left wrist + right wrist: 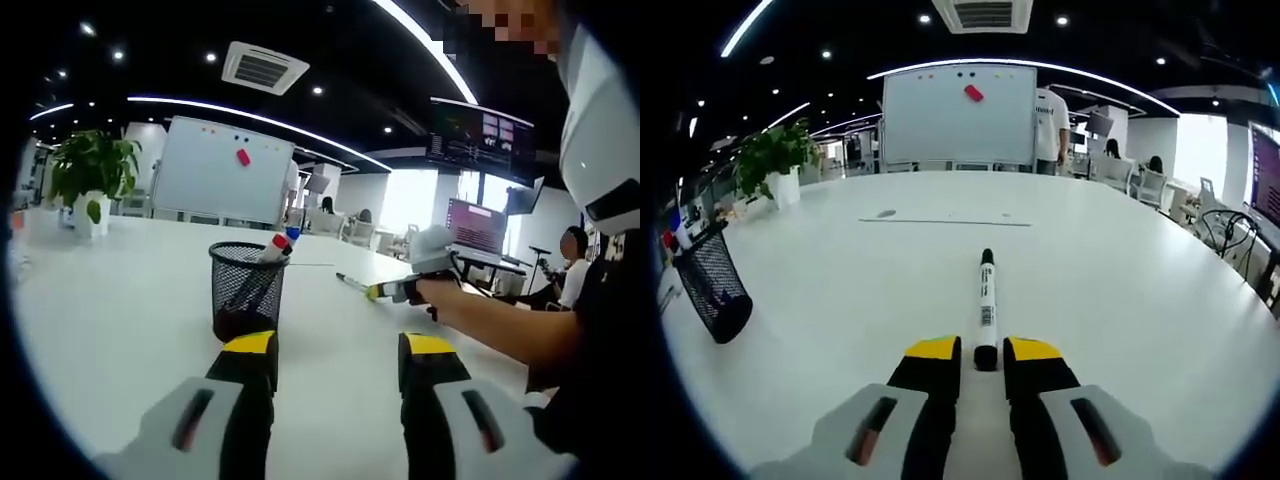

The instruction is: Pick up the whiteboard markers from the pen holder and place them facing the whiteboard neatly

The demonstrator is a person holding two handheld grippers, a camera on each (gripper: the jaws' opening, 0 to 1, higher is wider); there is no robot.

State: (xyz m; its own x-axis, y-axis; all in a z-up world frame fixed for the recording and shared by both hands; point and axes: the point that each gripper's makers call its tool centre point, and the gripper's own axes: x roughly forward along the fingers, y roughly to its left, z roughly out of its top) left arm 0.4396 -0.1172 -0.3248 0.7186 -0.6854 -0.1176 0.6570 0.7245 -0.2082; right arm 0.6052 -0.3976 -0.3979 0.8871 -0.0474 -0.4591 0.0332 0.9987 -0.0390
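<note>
Black mesh forms the one holder (247,290), which is seen standing on the white table (120,310) just ahead of the left gripper (337,352). Two markers are seen inside it, one with a red cap (274,247) and one with a blue cap (291,236), both leaning to one side. A third marker (986,308), white with black ends, is held at its rear end between the jaws of the right gripper (982,356), which are closed nearly together on it; its length points toward the whiteboard (958,116) at the far end of the table. The left gripper's jaws are spread wide and nothing is held or touched by them. One potted plant (92,178) is placed on the table.
</note>
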